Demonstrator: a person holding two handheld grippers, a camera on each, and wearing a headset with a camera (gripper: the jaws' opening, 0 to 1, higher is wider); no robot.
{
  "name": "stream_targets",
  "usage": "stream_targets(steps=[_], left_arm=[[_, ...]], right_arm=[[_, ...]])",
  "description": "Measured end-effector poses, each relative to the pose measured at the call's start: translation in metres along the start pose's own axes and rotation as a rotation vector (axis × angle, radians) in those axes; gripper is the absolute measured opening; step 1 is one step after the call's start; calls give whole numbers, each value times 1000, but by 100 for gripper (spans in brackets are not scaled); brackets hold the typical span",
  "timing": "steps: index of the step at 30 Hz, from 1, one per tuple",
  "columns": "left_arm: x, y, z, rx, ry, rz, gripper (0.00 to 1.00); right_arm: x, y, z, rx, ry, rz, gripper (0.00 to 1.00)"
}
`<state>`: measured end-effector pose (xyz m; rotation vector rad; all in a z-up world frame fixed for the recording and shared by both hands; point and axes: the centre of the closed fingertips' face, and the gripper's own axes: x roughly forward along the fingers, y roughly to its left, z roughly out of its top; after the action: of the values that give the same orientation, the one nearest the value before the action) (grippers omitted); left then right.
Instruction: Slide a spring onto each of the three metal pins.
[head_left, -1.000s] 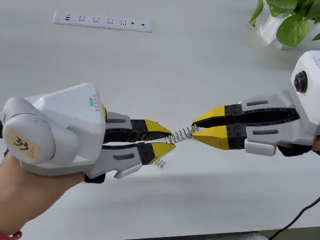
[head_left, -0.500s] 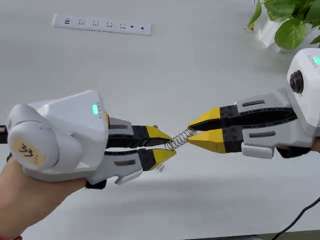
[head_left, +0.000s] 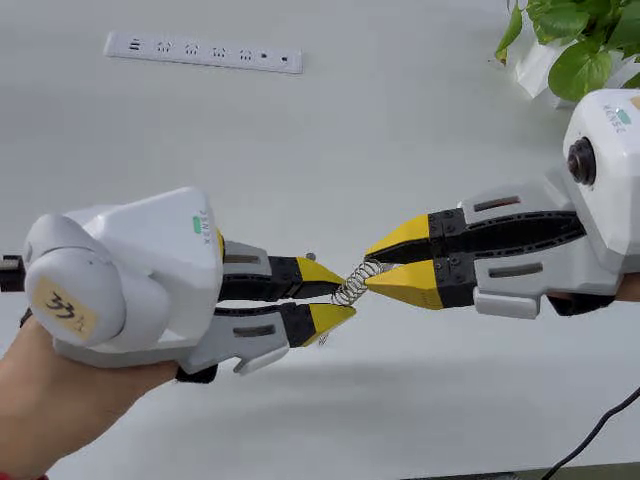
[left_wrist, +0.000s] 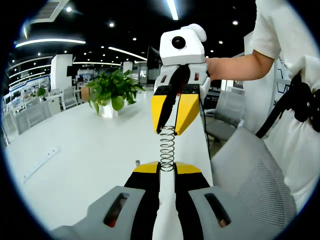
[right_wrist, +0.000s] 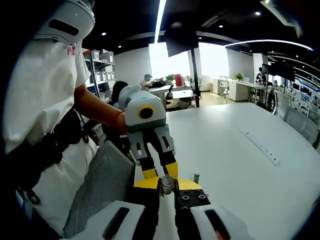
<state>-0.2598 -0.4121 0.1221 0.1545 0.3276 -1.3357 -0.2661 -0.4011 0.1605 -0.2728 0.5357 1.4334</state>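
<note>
A broad white table (head_left: 400, 120) carries a long white power strip (head_left: 203, 51) at its far edge and a leafy green potted plant (head_left: 580, 40) at the far right corner. A black cable (head_left: 600, 430) curls over the near right edge. Behind the table, the gripper views take in an open office with ceiling lights and a grey mesh chair (left_wrist: 260, 170).

The two white, yellow-tipped tools meet tip to tip above the middle of the table. Between them stretches a thin silvery wire coil spring (head_left: 355, 283), lifted clear of the surface and sloping up toward the right. The right gripper (head_left: 366, 268) is clenched on the spring's upper end. The left gripper (head_left: 346, 301), carried in the person's hand (head_left: 60, 410), has its jaws drawn close on the lower end. It seems to grip that end, though whether a pin runs inside the coil cannot be told.

Just beyond the left gripper's tips, a short grey upright piece, probably a metal pin (head_left: 310, 257), stands on the table apart from both tools.
</note>
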Motion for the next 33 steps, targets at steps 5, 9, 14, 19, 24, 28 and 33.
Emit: stream_targets(steps=[5, 9, 14, 19, 24, 28, 33], left_arm=[[0, -1, -1, -2, 0, -2, 7], [1, -2, -2, -1, 1, -3, 7], [1, -3, -2, -1, -1, -5, 7], [-1, -2, -2, -7, -6, -2, 7], [-2, -3, -3, -10, -8, -2, 7], [-2, -3, -3, -10, -11, -1, 7], [-1, -3, -3, -12, -11, 1, 7]], right_arm=[[1, 1, 0, -7, 7, 3, 7], [1, 1, -1, -14, 14, 6, 7], [4, 2, 1, -17, 16, 9, 7], [3, 1, 0, -14, 23, 11, 7], [2, 0, 0, -4, 43, 12, 12], [-1, 0, 0, -27, 83, 29, 18], [-1, 0, -4, -111, 196, 76, 24]])
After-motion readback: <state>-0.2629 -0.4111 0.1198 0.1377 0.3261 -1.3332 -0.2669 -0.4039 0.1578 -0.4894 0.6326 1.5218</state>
